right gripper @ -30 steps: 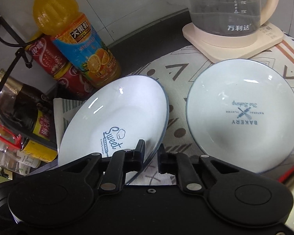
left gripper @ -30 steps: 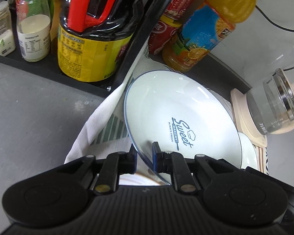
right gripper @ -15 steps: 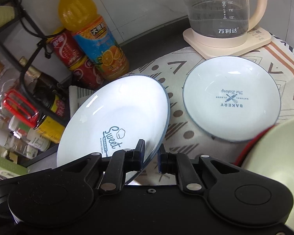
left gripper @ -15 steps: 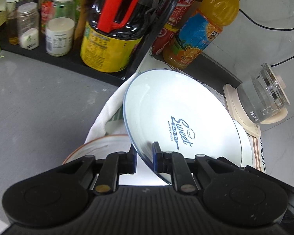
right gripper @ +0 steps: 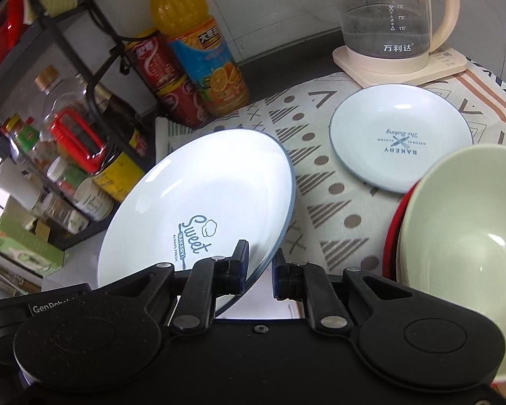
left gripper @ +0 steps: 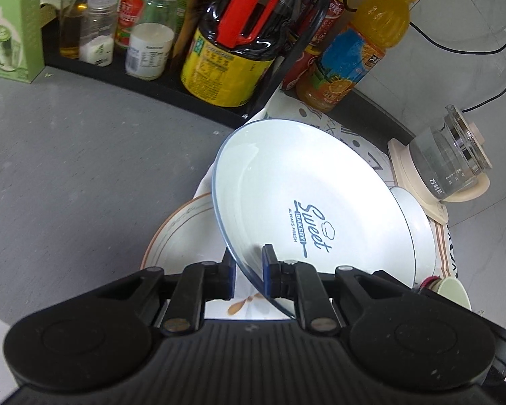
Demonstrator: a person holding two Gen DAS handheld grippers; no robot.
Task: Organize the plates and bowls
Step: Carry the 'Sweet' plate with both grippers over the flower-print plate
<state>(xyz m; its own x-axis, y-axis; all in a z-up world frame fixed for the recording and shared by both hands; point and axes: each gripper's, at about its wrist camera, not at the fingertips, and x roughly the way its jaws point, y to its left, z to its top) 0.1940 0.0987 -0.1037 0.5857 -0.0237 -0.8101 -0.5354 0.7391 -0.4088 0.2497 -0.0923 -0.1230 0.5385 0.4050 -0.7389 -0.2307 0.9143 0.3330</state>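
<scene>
A white "Sweet Bakery" plate (left gripper: 307, 199) with a blue rim is held tilted in the air. My left gripper (left gripper: 248, 271) is shut on its rim. My right gripper (right gripper: 259, 270) is shut on the rim of the same plate (right gripper: 199, 209) from the other side. Below it lies a white plate with a brown rim (left gripper: 182, 236). A smaller "Bakery" plate (right gripper: 401, 135) rests on the patterned cloth (right gripper: 320, 185), also visible in the left wrist view (left gripper: 418, 233). A pale green bowl (right gripper: 469, 233) sits in a red one at the right.
A black rack (left gripper: 172, 87) with bottles and jars stands at the left. An orange juice bottle (right gripper: 199, 50) and red cans (right gripper: 165, 77) stand behind the cloth. A glass kettle (right gripper: 388, 17) sits on its cream base at the back right.
Both grippers have lifted the Sweet Bakery plate up and back toward me. The brown-rimmed plate and the green bowl have come into view.
</scene>
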